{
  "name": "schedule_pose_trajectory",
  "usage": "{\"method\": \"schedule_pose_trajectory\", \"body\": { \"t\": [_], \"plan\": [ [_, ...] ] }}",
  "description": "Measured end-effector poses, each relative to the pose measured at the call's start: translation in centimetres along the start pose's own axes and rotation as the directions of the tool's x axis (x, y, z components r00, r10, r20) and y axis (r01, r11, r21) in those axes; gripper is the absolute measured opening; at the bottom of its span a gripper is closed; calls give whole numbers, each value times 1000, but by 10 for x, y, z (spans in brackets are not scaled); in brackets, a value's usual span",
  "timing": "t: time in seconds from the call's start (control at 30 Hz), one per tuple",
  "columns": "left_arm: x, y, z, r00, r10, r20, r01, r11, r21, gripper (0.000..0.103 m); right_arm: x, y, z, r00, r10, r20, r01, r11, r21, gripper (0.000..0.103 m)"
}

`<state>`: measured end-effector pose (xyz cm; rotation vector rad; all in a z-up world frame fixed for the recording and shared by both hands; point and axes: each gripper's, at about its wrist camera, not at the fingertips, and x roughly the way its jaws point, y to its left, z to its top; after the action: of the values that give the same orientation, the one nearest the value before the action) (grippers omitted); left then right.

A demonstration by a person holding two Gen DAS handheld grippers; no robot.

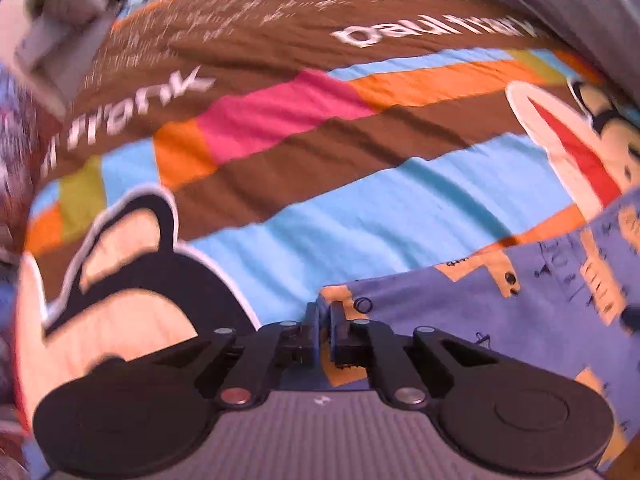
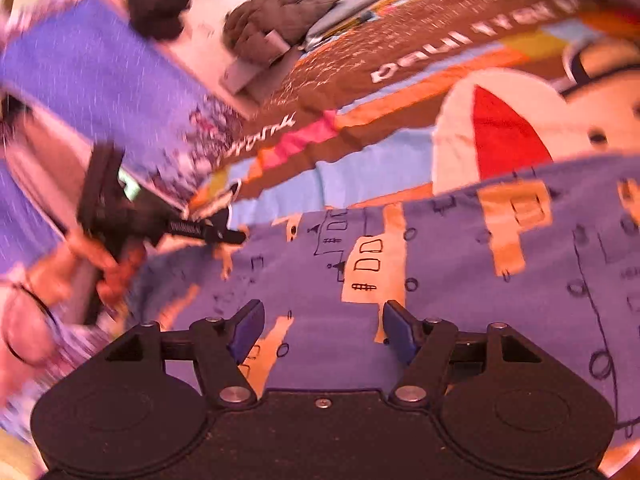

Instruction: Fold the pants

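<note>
The pants (image 2: 460, 280), purple with orange patches and little line drawings, lie spread on a bed over a bright cartoon bedspread (image 1: 360, 216). The left gripper (image 1: 325, 322) has its fingers clenched on a corner of the cloth at the pants' edge; a sliver of fabric shows pinched between them. The right gripper (image 2: 323, 330) hangs over the middle of the pants with its fingers released and standing wide, nothing between them. In the right view the left gripper (image 2: 224, 236) shows at the far edge, a hand (image 2: 108, 264) around its handle. To fold well, I'd say the right should catch the matching edge before either lifts, so both corners travel together and the cloth stays flat.
</note>
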<state>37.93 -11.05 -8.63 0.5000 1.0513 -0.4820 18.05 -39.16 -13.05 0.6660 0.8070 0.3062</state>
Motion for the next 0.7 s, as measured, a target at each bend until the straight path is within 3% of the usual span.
{"method": "schedule_pose_trajectory", "body": {
  "t": [0.1, 0.2, 0.3, 0.4, 0.47, 0.5, 0.57, 0.63, 0.7],
  "plan": [
    [-6, -22, -6, 985, 130, 111, -141, 985, 95, 4, 0, -5, 2, 1000, 26, 5, -26, 999, 40, 68],
    [15, -36, -17, 971, 202, 125, -212, 974, 76, 4, 0, -4, 2, 1000, 23, 4, -23, 999, 33, 69],
    [23, -52, -27, 938, 290, 191, -313, 944, 107, 5, -3, -8, 1, 1000, 28, 6, -28, 999, 41, 69],
    [11, -55, -23, 927, 330, 175, -347, 935, 74, 18, -8, -12, -1, 999, 37, 18, -38, 998, 55, 68],
    [-9, -58, -22, 902, 378, 208, -391, 920, 22, 23, -15, -14, -2, 998, 39, 58, -43, 996, 76, 71],
    [-25, -62, -25, 891, 373, 257, -386, 923, -2, 23, -22, -15, -2, 995, 33, 93, -41, 995, 90, 74],
    [-49, -73, -33, 897, 301, 325, -314, 949, -14, 23, -41, -20, -4, 983, 38, 180, -60, 991, 122, 80],
    [-66, -87, -43, 922, 172, 348, -168, 985, -41, 23, -52, -26, -3, 983, 37, 182, -65, 986, 152, 82],
    [-67, -103, -51, 942, 76, 327, -60, 996, -59, 29, -60, -33, -1, 990, -4, 138, -18, 987, 162, 82]
  ]
}}
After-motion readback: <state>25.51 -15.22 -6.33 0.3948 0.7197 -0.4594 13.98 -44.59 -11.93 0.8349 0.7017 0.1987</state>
